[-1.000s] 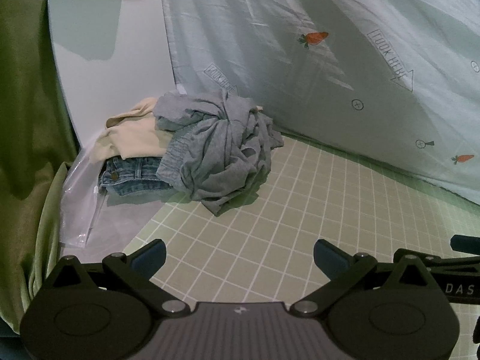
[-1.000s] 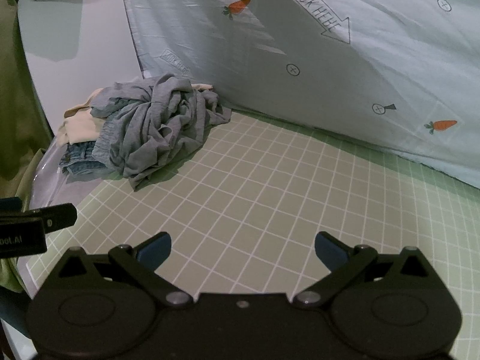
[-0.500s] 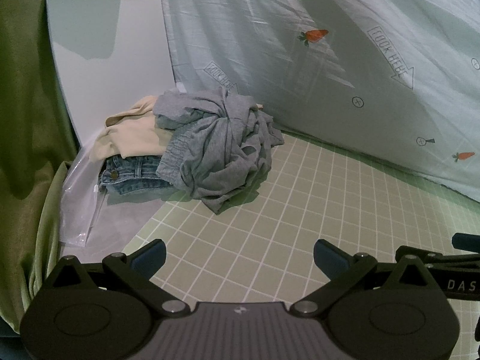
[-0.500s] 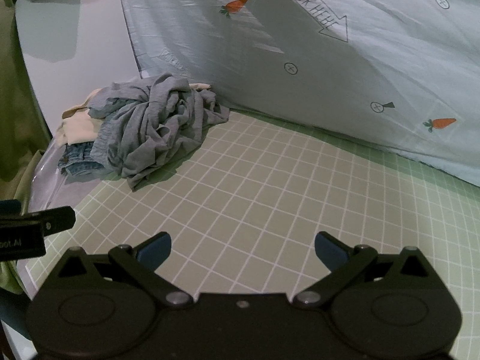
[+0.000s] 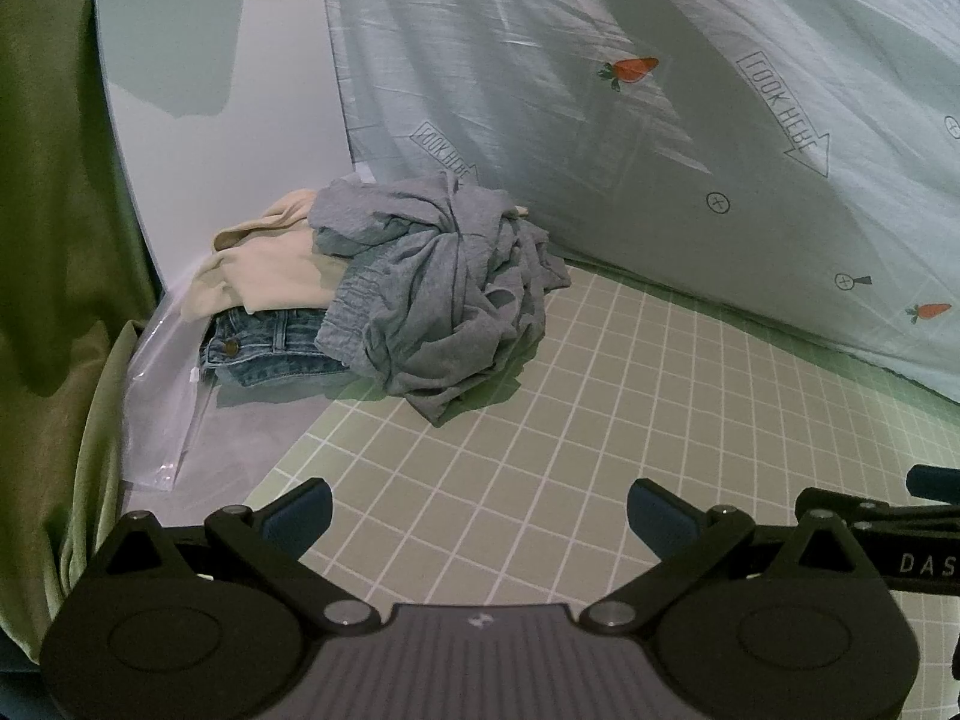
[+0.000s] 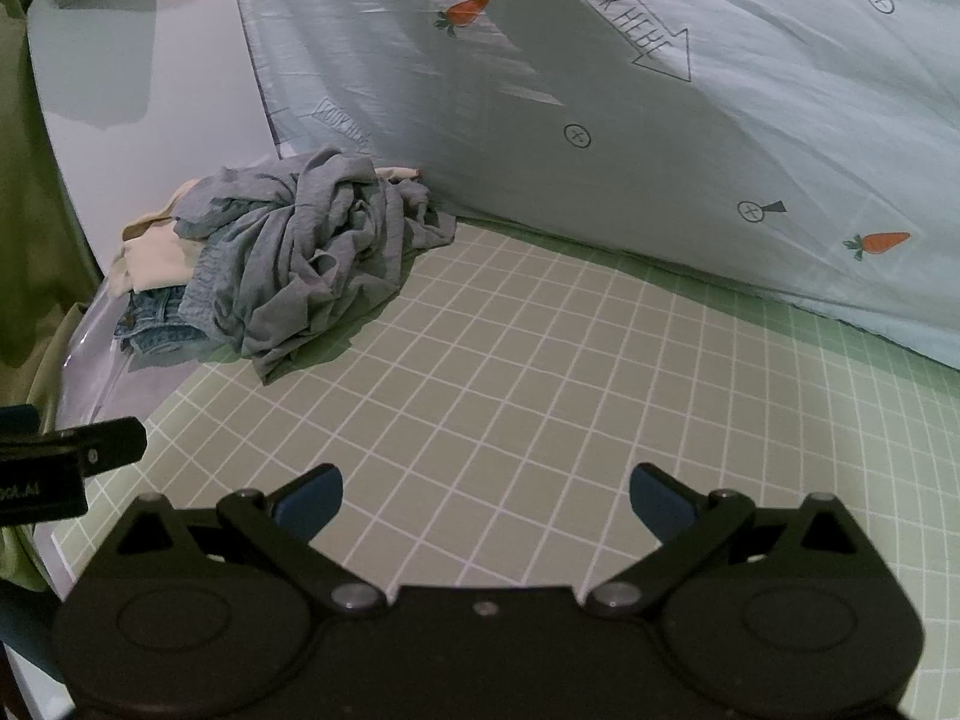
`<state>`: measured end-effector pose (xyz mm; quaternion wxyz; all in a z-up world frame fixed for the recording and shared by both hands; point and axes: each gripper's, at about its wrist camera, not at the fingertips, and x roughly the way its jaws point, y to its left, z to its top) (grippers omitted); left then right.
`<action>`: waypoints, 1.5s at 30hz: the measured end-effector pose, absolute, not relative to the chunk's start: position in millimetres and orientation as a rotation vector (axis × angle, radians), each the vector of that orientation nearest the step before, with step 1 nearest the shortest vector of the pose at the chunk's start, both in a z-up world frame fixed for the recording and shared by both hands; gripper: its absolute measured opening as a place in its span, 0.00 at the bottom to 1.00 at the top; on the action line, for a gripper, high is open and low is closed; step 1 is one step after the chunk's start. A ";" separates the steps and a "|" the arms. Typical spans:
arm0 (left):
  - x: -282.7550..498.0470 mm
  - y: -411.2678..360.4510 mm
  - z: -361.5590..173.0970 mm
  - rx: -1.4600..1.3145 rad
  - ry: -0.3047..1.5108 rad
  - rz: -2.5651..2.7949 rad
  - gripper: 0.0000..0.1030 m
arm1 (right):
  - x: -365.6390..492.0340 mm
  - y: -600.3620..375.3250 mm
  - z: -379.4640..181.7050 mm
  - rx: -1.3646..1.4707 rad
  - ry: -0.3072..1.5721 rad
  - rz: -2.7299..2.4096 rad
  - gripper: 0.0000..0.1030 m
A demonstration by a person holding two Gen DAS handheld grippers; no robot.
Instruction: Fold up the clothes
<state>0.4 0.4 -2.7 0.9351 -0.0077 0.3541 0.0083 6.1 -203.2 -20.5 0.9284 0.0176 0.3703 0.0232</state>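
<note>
A crumpled grey garment (image 5: 444, 294) tops a pile at the far left of the green grid mat (image 5: 600, 420). Under it lie a cream garment (image 5: 264, 270) and blue jeans (image 5: 264, 342). The pile also shows in the right wrist view: grey garment (image 6: 306, 252), cream garment (image 6: 156, 252), jeans (image 6: 156, 324). My left gripper (image 5: 478, 513) is open and empty, well short of the pile. My right gripper (image 6: 485, 495) is open and empty over the grid mat (image 6: 540, 390).
A pale blue sheet with carrot prints (image 5: 660, 120) hangs behind the mat as a backdrop. A white panel (image 5: 210, 90) stands at the back left, green fabric (image 5: 54, 240) beside it. A clear plastic bag (image 5: 162, 408) lies by the jeans.
Both grippers have drifted slightly; the pile sits a little further left in the right wrist view. Nothing was taken hold of.
</note>
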 end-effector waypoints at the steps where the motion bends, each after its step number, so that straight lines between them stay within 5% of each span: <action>1: 0.9 0.7 -2.3 -0.016 0.725 0.018 1.00 | 6.2 -203.1 -20.6 0.037 0.759 0.047 1.00; 22: 24.5 14.3 -12.8 -0.045 0.794 0.060 1.00 | 40.9 -206.4 -25.4 0.015 0.793 0.054 1.00; 41: 176.3 86.5 -31.6 -0.090 0.784 0.164 1.00 | 214.3 -153.0 -38.1 -0.014 0.762 0.116 0.99; 45: 208.7 104.9 -43.5 -0.115 0.776 0.173 0.92 | 255.1 -130.0 -42.4 -0.005 0.748 0.165 0.91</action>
